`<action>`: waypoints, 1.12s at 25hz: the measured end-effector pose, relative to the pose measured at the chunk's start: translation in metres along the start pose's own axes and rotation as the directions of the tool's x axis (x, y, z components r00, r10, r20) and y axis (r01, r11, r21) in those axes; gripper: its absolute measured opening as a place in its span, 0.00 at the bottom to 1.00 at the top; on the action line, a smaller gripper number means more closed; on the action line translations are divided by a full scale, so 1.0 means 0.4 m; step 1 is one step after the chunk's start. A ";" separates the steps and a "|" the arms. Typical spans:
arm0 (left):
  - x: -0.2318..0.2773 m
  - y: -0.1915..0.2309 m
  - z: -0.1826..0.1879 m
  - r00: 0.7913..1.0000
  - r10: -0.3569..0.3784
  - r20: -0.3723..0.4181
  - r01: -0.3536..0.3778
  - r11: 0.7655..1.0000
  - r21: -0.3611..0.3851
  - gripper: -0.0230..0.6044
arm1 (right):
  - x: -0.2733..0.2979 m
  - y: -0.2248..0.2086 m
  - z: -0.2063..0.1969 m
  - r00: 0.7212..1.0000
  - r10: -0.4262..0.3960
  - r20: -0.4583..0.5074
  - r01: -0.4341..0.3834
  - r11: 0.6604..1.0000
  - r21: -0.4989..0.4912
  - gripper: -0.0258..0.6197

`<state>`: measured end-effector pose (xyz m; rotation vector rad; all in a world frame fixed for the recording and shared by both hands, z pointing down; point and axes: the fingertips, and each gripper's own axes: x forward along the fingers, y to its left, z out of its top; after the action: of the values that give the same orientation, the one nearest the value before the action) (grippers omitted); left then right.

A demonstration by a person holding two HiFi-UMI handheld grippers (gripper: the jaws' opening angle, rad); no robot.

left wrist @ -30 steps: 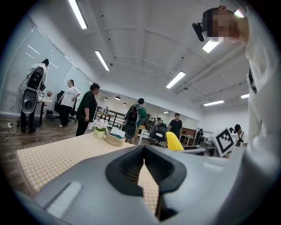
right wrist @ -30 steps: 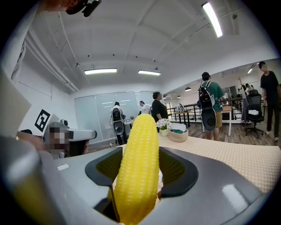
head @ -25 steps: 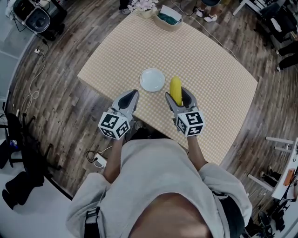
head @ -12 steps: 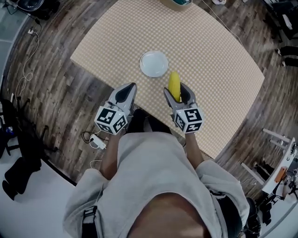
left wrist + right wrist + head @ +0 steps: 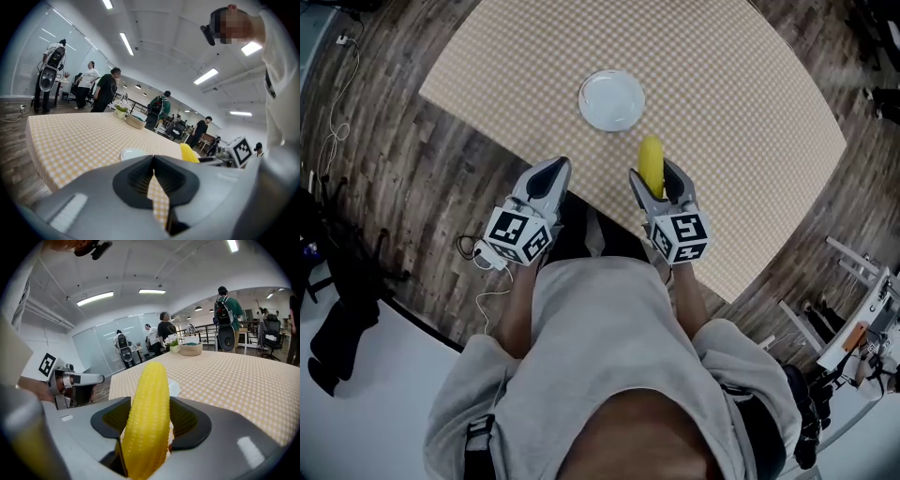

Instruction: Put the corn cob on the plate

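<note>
A yellow corn cob (image 5: pixel 651 164) stands between the jaws of my right gripper (image 5: pixel 655 178), which is shut on it, with its tip poking out past the fingertips. In the right gripper view the corn cob (image 5: pixel 147 418) fills the middle, and the white plate (image 5: pixel 174 387) peeks out behind it. The empty plate (image 5: pixel 611 99) lies on the checked table (image 5: pixel 731 94), ahead and a little left of the cob. My left gripper (image 5: pixel 553 171) hovers at the table's near edge, shut with nothing in it. In the left gripper view the plate (image 5: pixel 132 153) and the cob (image 5: pixel 188 152) lie just beyond the jaws.
A basket (image 5: pixel 136 122) and a flower pot (image 5: pixel 121 110) stand at the table's far end. Several people stand in the room behind. Wooden floor surrounds the table, with a power strip and cable (image 5: pixel 487 259) at the left and dark gear (image 5: pixel 337 328) beyond.
Both grippers have sunk and now sit further back from the plate, near the table's front edge. The corn cob stays in the right jaws.
</note>
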<state>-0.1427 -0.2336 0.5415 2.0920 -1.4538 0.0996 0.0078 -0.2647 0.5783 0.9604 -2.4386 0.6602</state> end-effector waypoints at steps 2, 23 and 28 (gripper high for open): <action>0.007 0.013 -0.018 1.000 0.003 -0.006 -0.003 1.000 -0.009 0.05 | 0.010 -0.006 -0.023 1.000 -0.002 -0.021 0.002 1.000 0.003 0.45; 0.004 0.066 -0.042 0.998 0.055 -0.012 -0.056 0.996 -0.075 0.05 | 0.219 -0.051 0.037 0.996 0.060 -0.062 -0.067 0.991 -0.120 0.45; -0.014 0.084 -0.045 0.997 0.078 -0.011 -0.078 0.993 -0.087 0.05 | 0.301 -0.063 0.096 0.996 0.074 -0.043 -0.080 0.984 -0.161 0.45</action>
<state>-0.1697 -0.2281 0.5681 1.9632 -1.5084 0.0726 -0.0626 -0.3639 0.6207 0.7865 -2.4636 0.4909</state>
